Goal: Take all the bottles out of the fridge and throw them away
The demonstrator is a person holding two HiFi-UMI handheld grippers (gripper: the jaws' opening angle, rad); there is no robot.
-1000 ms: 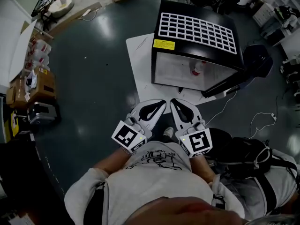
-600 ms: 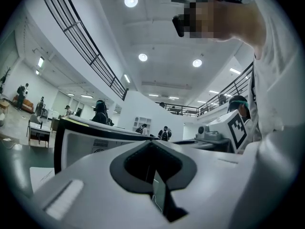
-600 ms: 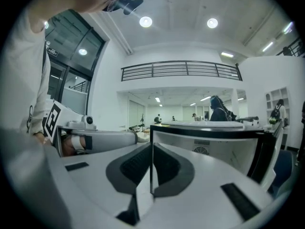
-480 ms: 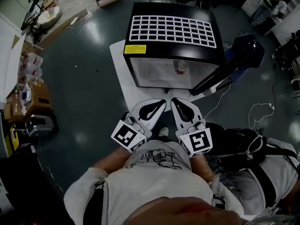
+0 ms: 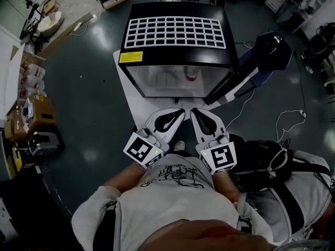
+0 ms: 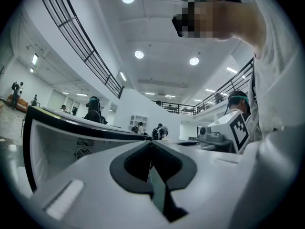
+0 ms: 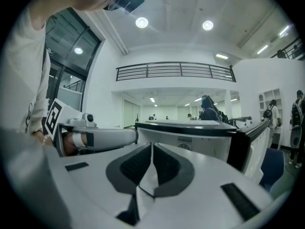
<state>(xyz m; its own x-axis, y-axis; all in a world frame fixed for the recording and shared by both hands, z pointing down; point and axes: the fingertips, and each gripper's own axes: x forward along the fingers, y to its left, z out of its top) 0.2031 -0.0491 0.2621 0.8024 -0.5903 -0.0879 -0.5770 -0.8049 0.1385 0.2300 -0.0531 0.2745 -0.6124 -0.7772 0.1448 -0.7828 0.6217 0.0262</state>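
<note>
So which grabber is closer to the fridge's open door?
Right. In the head view the right gripper sits just below-left of the open door; the left gripper is beside it, on the side away from the door.

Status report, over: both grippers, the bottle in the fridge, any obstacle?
Left gripper shut, empty. Right gripper shut, empty. One bottle visible inside open fridge. No obstacle seen before it.

floor (image 5: 99, 88): dark, glossy
white sheet (image 5: 128, 95): just ahead of left gripper (image 5: 180, 112), under fridge (image 5: 178, 41)
cardboard boxes (image 5: 39, 109): far left of left gripper
white cable (image 5: 285, 129): right of right gripper (image 5: 194, 112)
black bag (image 5: 261, 163): beside right gripper
</note>
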